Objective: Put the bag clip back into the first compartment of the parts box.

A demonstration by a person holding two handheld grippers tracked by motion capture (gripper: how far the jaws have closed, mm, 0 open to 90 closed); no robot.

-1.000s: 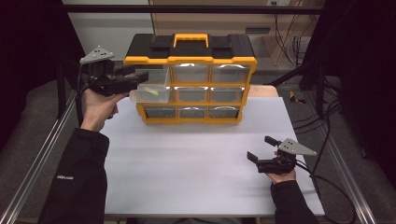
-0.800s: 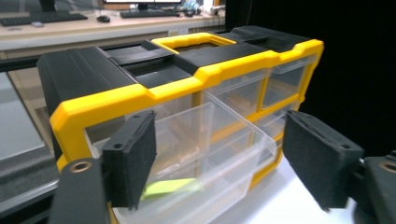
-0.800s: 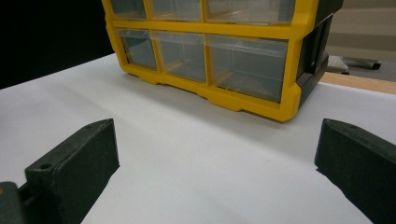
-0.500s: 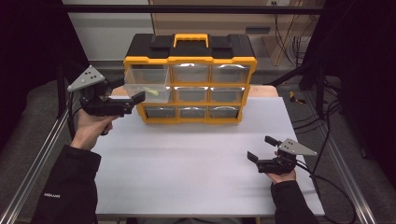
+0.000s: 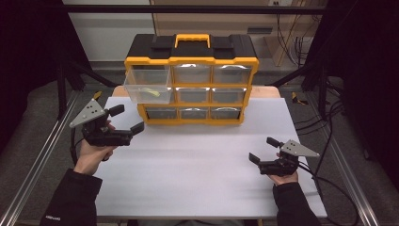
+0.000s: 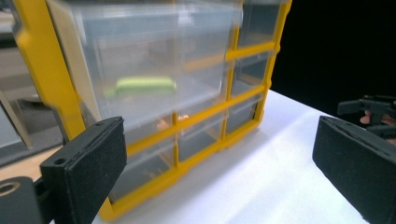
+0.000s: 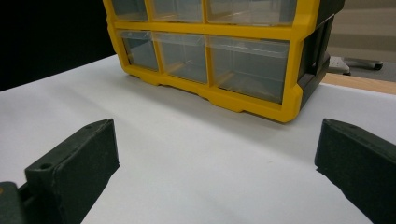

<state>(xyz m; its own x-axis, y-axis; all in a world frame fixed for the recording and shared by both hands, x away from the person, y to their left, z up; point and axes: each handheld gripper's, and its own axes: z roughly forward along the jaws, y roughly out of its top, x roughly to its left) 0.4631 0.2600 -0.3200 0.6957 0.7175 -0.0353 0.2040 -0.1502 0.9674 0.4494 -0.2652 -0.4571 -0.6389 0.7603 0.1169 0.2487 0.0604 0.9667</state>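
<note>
- The yellow-framed organizer (image 5: 192, 80) is stood at the far middle of the white table (image 5: 197, 174), its clear drawers faced toward the person so that each can be reached from the front.
- Its top-left drawer (image 5: 147, 85) is left pulled out past the frame, and a small green piece (image 5: 151, 91) is seen lying inside; judged from this, the drawer is kept open so the piece can be reached or the drawer pushed home.
- The left gripper (image 5: 126, 123) is held low over the table, just in front of and below the pulled-out drawer and apart from it; its jaws have just been opening and are spread wide with nothing between them.
- In the left gripper view the green piece (image 6: 142, 86) is seen above and ahead of the jaws, behind the drawer's clear wall.
- The right gripper (image 5: 264, 151) is rested near the table's right front, well apart from the organizer, jaws wide and empty, apparently kept out of the way.
</note>
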